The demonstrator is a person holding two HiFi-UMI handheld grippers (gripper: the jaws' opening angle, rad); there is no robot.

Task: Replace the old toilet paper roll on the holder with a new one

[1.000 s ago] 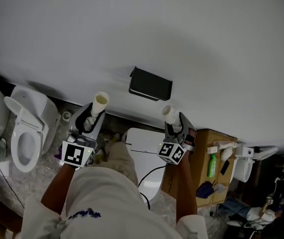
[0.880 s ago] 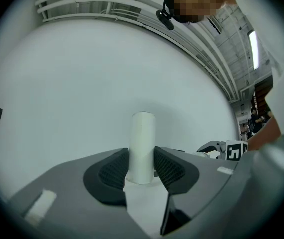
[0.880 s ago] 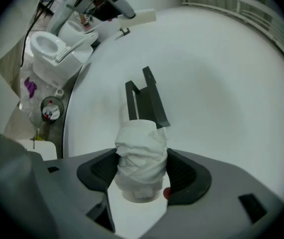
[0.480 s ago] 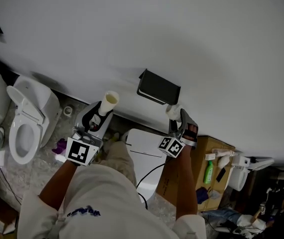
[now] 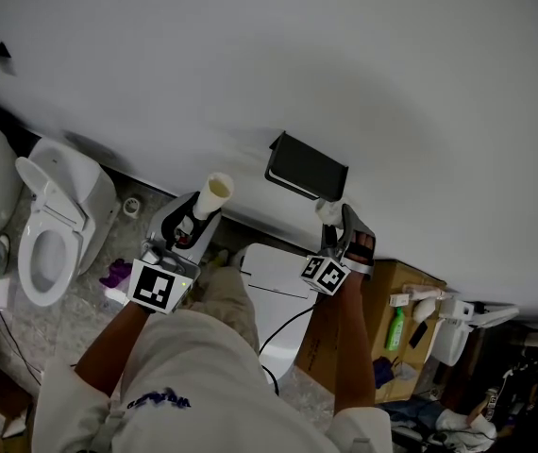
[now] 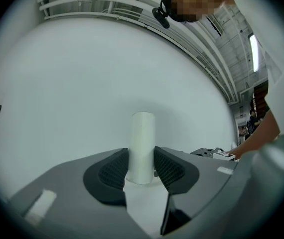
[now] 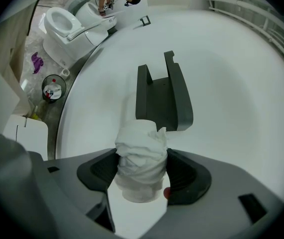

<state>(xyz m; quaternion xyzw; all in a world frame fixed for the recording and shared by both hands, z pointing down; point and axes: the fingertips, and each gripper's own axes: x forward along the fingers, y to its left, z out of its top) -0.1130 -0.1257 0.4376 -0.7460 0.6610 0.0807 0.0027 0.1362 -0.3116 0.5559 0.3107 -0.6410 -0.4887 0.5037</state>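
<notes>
Left fingers [image 6: 113, 170] clamp a pale cardboard tube [image 6: 142, 133], likely light and crushable; right fingers [image 7: 100, 171] squeeze a soft white paper roll [image 7: 141, 151] at its middle

right gripper [image 7: 143, 173] shifted, its paper roll [image 7: 141, 156] nearer the holder [image 7: 163, 96]

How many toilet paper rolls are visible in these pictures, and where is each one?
2. A bare cardboard tube is clamped in the left gripper; a roll wrapped in crumpled white paper is clamped in the right gripper, before the dark wall holder. Others may be hidden.
</notes>
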